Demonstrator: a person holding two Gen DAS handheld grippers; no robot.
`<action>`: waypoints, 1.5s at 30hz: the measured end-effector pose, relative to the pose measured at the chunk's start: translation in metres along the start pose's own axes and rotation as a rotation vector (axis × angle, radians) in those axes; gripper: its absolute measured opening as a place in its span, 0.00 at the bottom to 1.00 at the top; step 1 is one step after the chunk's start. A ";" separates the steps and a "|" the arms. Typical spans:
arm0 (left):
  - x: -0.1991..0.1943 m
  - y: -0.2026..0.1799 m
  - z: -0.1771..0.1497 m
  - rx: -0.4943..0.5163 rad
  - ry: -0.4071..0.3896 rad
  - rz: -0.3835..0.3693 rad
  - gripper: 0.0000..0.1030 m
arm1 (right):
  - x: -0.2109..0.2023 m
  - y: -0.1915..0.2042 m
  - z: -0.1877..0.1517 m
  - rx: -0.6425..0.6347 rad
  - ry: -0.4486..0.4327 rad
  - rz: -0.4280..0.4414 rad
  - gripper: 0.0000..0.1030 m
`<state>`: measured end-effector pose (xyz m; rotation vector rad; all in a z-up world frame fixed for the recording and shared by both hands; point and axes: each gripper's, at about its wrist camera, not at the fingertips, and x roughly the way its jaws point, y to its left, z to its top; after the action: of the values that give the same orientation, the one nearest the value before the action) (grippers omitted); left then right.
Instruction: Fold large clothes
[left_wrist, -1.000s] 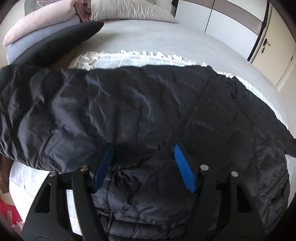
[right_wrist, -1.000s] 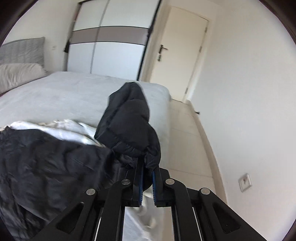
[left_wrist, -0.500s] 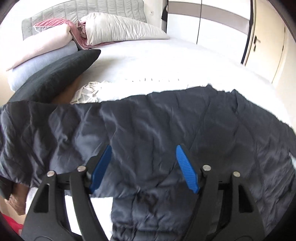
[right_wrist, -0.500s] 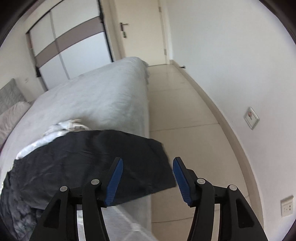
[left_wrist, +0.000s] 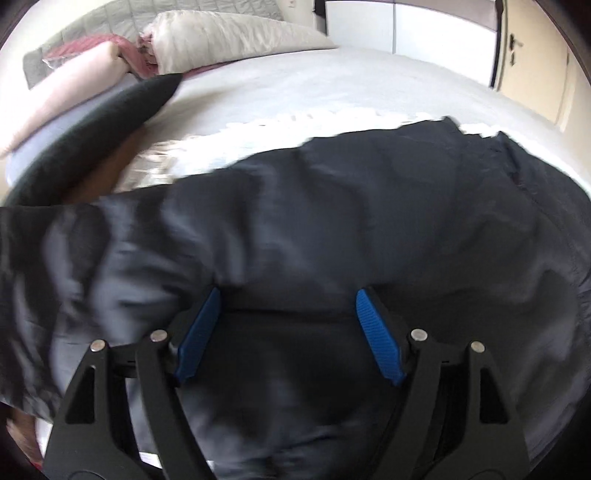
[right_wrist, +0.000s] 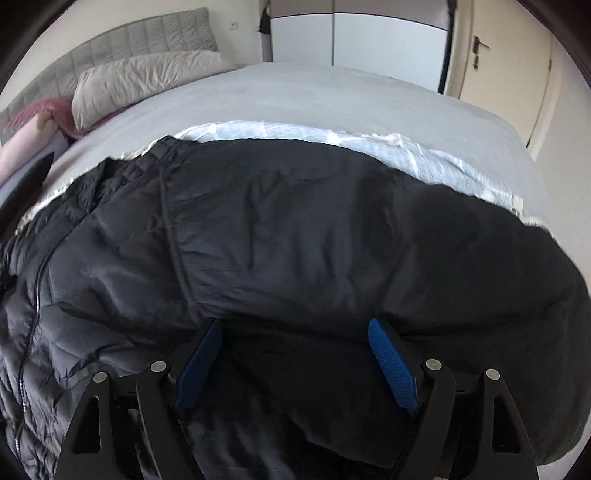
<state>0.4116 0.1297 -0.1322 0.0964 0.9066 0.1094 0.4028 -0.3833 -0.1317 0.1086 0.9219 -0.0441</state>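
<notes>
A large black puffer jacket (left_wrist: 332, 229) lies spread across the bed on a white fringed cloth (left_wrist: 280, 125). My left gripper (left_wrist: 288, 299) is open, its blue pads just above the jacket's near fold. In the right wrist view the jacket (right_wrist: 295, 229) fills the middle, its zipper (right_wrist: 37, 295) at the left. My right gripper (right_wrist: 295, 328) is open and empty, its blue pads low over the jacket's near edge. The jacket's near edge is hidden beneath both grippers.
A grey bed (right_wrist: 314, 96) carries a black pillow (left_wrist: 96, 125), a pink pillow (left_wrist: 66, 85) and a beige pillow (right_wrist: 147, 77) by the headboard. A wardrobe (right_wrist: 354, 37) and a door (right_wrist: 498, 55) stand beyond the bed.
My right gripper let go of the sleeve a second ago, opened, and swung from the floor side to face the jacket. My left gripper stayed open and came closer to the jacket.
</notes>
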 end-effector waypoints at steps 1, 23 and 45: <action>0.000 0.011 -0.002 0.010 0.003 0.048 0.79 | -0.004 -0.024 0.003 0.054 -0.009 -0.029 0.80; -0.183 0.005 -0.074 -0.372 0.035 -0.332 0.95 | -0.180 -0.101 -0.057 0.440 -0.062 0.093 0.89; -0.120 -0.036 -0.092 -0.442 0.050 -0.240 0.96 | -0.093 -0.183 -0.058 0.921 -0.272 0.116 0.74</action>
<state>0.2672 0.0809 -0.0994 -0.4263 0.9182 0.0868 0.2848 -0.5590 -0.1061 0.9854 0.5612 -0.3664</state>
